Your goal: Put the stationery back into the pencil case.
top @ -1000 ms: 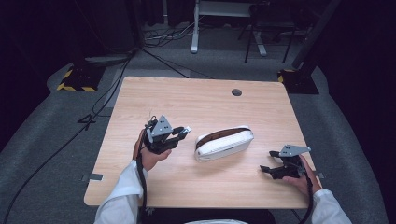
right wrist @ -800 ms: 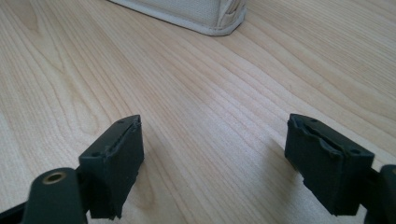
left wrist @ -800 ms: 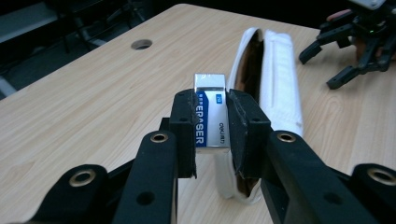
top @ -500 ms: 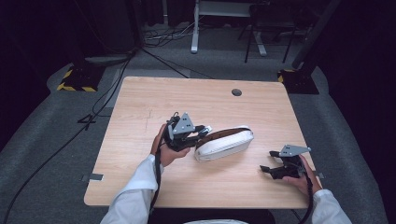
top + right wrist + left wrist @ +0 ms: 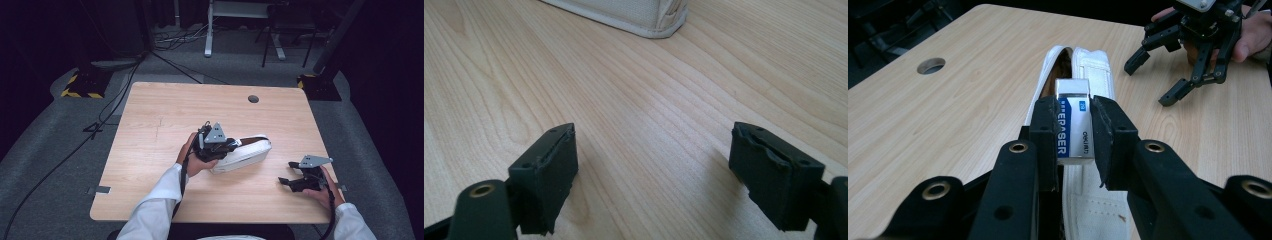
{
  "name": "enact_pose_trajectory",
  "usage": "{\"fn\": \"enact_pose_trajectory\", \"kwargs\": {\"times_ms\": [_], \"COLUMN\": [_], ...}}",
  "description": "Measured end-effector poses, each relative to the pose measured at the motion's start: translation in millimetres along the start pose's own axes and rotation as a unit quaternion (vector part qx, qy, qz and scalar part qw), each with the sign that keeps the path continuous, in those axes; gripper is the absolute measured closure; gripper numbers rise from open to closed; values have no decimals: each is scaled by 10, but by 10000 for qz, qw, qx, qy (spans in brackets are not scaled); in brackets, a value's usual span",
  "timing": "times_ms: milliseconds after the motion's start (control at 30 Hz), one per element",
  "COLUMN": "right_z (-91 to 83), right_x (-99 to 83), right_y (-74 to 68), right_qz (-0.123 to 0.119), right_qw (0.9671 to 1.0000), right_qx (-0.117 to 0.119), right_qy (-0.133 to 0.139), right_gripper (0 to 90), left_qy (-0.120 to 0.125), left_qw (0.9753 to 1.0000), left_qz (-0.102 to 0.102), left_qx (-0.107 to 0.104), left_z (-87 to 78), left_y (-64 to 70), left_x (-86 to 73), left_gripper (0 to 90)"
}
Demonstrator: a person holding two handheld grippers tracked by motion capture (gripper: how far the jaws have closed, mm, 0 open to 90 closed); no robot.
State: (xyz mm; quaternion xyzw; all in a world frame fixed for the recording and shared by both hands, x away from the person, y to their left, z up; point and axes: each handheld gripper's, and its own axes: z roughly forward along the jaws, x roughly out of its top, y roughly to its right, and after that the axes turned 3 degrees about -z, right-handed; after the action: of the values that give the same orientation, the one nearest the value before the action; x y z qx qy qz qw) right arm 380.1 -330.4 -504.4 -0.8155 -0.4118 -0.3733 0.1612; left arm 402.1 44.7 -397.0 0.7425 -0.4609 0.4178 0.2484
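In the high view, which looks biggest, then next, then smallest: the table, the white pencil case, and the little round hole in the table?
1. The table looks far the biggest.
2. The white pencil case comes next, partly covered by the left gripper.
3. The round hole looks smallest, though it lies farther from the camera.

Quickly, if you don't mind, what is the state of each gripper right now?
Left gripper: shut on the eraser, above the open white pencil case.
Right gripper: open, holding nothing, low over the table.
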Motion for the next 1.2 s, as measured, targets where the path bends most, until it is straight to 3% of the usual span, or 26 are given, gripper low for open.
{"fn": "enact_pose_trajectory", "kwargs": {"times_ms": [500,600,800,1200], "right_z": [0,0,-1,-1], "right_x": [0,0,0,0], "right_y": [0,0,0,0], "right_qz": [-1,-8,-8,-9], "right_qw": [10000,10000,10000,10000], "right_qx": [0,-3,-3,-3], "right_qy": [0,-1,-2,-2], "right_gripper": [201,201,201,201], "left_qy": [-258,-247,-239,-223], "left_qw": [9995,9993,9992,9993], "left_qz": [26,-52,-56,-75], "left_qx": [155,272,316,279], "left_z": [155,171,182,168], "left_y": [-42,-53,-73,-82], "left_x": [-25,-33,-38,-42], "left_gripper": [726,724,685,686]}}
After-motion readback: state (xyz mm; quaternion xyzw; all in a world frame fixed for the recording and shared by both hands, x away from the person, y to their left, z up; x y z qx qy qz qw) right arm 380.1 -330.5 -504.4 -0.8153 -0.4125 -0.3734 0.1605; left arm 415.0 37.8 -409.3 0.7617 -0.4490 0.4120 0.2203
